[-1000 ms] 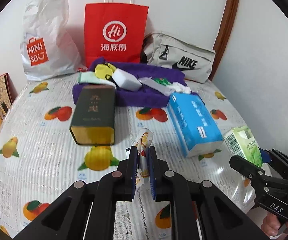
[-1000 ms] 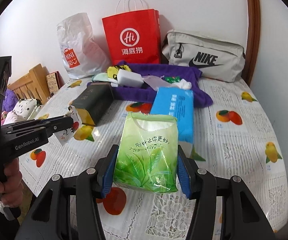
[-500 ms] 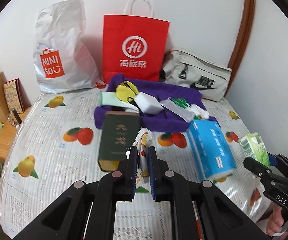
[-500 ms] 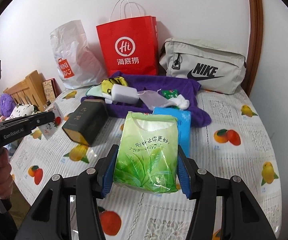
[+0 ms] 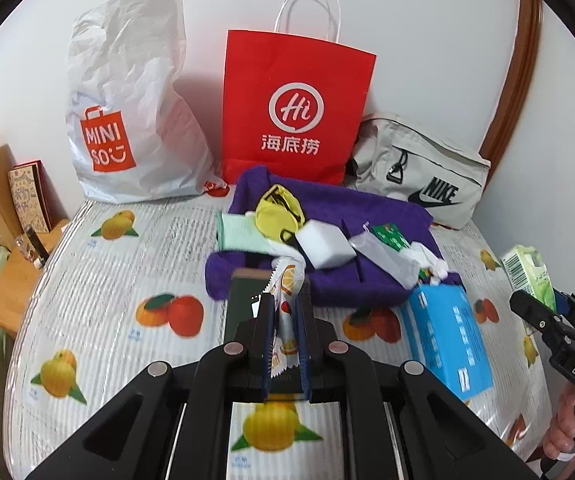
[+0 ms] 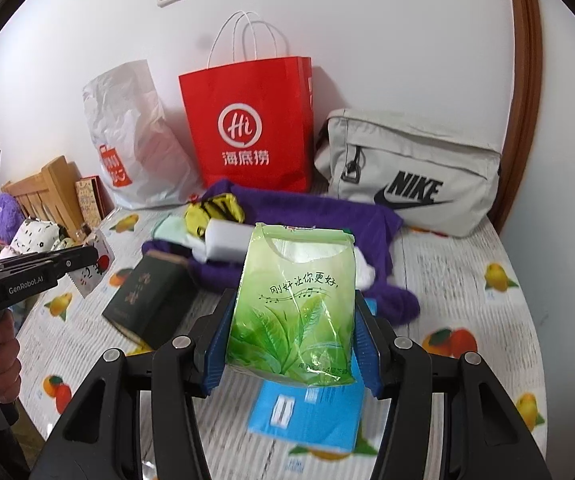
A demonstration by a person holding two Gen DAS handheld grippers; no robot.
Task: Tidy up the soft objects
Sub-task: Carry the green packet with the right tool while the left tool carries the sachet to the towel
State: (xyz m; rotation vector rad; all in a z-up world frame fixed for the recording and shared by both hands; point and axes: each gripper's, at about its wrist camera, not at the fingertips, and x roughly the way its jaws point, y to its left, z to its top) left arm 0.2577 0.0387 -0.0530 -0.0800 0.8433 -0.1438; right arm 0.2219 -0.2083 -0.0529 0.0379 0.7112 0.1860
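Note:
My left gripper [image 5: 284,300] is shut on a small fruit-printed sachet [image 5: 285,280] and holds it in the air above the dark green tin [image 5: 243,304]. My right gripper [image 6: 293,308] is shut on a green tissue pack [image 6: 295,304], held up above the blue tissue pack [image 6: 307,416]. In the left wrist view the green pack [image 5: 527,272] shows at the right edge. A purple towel [image 5: 339,208] lies further back with a yellow pouch [image 5: 279,212], a white block [image 5: 325,246], a mint cloth [image 5: 239,232] and small packets on it.
A white Miniso bag [image 5: 127,112], a red paper bag [image 5: 295,108] and a grey Nike bag [image 5: 423,176] stand against the back wall. The fruit-print tablecloth [image 5: 119,280] covers the table. A wooden rack and soft toys [image 6: 27,224] are at the left.
Both grippers have risen and pulled back with their loads. The table items now sit lower and farther in both views. The sachet and the green pack stay gripped.

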